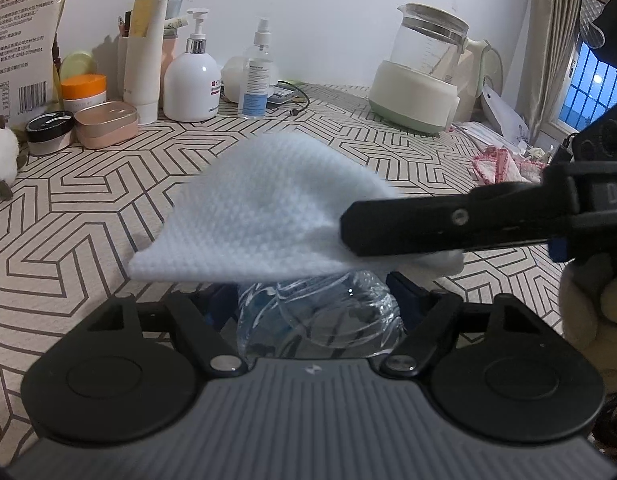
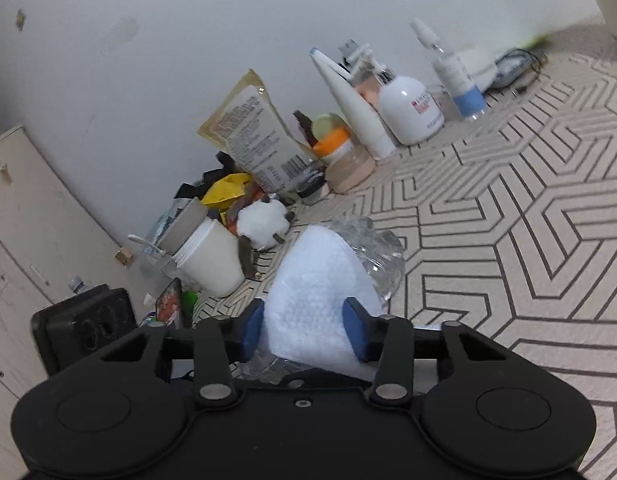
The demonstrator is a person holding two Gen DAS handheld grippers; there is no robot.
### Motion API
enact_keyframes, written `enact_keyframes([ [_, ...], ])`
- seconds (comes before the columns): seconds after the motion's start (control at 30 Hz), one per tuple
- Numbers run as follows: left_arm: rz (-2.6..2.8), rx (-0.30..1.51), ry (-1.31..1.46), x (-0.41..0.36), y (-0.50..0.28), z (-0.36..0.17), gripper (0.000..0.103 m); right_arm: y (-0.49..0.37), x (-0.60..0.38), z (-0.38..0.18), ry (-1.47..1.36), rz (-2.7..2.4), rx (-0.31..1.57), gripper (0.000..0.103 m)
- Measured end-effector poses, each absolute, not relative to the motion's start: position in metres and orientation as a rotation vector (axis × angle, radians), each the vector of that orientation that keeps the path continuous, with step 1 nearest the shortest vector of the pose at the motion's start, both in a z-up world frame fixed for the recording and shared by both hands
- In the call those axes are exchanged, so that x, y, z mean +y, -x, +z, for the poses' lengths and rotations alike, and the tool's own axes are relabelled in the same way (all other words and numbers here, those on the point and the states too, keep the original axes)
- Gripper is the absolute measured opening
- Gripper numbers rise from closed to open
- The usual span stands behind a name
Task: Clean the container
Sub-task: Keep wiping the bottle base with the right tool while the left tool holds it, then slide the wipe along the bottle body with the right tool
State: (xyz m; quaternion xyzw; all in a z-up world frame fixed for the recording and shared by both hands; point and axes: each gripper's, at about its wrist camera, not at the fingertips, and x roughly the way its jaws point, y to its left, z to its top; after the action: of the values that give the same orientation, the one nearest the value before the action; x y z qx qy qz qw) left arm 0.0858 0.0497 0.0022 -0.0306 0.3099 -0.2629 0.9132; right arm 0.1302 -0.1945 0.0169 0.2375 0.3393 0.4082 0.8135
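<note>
The left tool (image 1: 312,300) is clamped on a clear container (image 1: 320,316) above the bench (image 1: 108,208). The right tool (image 2: 304,328) pinches a white cloth (image 1: 264,208) lying over it

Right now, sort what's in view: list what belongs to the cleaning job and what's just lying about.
In the job:
clear plastic container, in the left claw
white cloth, in the right claw

Just lying about:
pump bottle
spray bottle
glass kettle
orange-lidded jar
</note>
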Motion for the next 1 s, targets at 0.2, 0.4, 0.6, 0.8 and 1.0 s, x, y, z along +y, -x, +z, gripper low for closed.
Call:
enact_keyframes([
  [0.2,-0.546,0.638,0.096,0.055,-0.087,0.002,0.076,-0.127,-0.194,0.018,-0.488,0.893,0.693,0.039],
  [0.4,-0.545,0.638,0.092,0.054,-0.087,0.002,0.076,-0.131,-0.198,0.009,-0.507,0.867,0.709,0.039],
  [0.6,-0.544,0.638,0.091,0.056,-0.088,0.001,0.076,-0.136,-0.205,-0.003,-0.606,0.870,0.737,0.039],
  [0.8,-0.544,0.637,0.090,0.053,-0.086,0.002,0.076,-0.126,-0.199,0.009,-0.602,0.931,0.706,0.039],
  [1.0,-0.547,0.637,0.097,0.054,-0.086,0.002,0.076,-0.122,-0.195,0.013,-0.599,0.949,0.685,0.039],
])
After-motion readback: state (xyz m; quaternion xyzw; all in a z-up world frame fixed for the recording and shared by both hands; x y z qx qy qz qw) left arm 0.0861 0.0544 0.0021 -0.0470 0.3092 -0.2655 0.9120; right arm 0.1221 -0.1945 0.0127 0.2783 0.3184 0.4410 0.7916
